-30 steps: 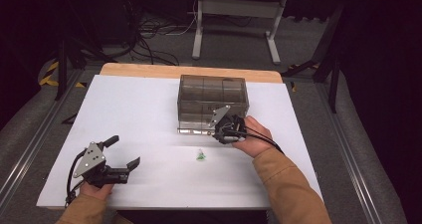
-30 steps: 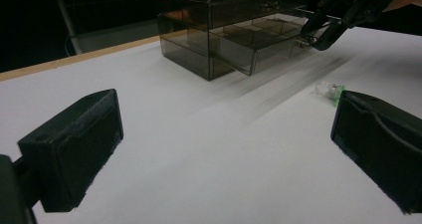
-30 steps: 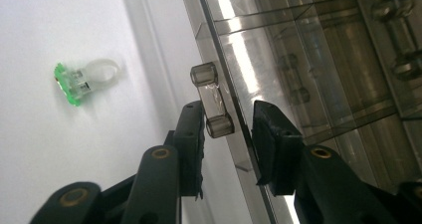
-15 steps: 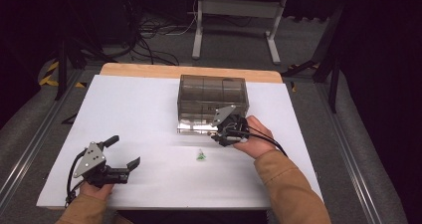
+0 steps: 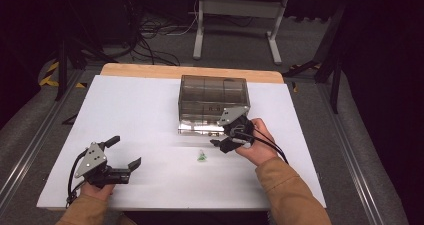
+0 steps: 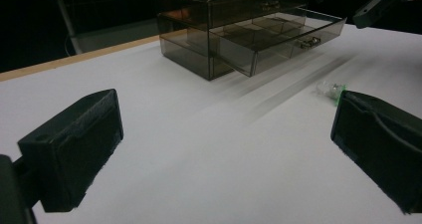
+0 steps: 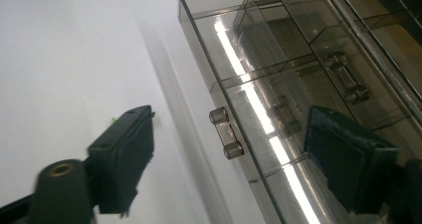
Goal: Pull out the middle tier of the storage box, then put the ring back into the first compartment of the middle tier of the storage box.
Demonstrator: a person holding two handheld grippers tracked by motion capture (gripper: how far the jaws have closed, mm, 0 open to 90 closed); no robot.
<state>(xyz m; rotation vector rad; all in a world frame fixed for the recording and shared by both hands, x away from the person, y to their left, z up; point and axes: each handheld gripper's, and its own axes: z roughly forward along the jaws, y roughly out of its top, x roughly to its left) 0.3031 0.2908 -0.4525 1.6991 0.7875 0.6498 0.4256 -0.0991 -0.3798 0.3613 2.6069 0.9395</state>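
Smoked clear plastic forms the one drawer cabinet (image 5: 214, 97) on the smooth white table (image 5: 125, 110); its lower drawer (image 7: 259, 99) stands pulled out, boxy, split into compartments, with a small barrel-ended handle (image 7: 226, 133). One tiny clear-and-green object (image 5: 201, 157) lies on the bare table between two grippers. The right gripper (image 5: 222, 144) sits just before the drawer, matte black jaws apart, empty. The left gripper (image 5: 124, 152) rests near the front edge, jaws wide, empty.

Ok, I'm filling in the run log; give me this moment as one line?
right gripper: open, at lower drawer handle | drawer: pulled out | left gripper: open, idle | small green item: loose on table
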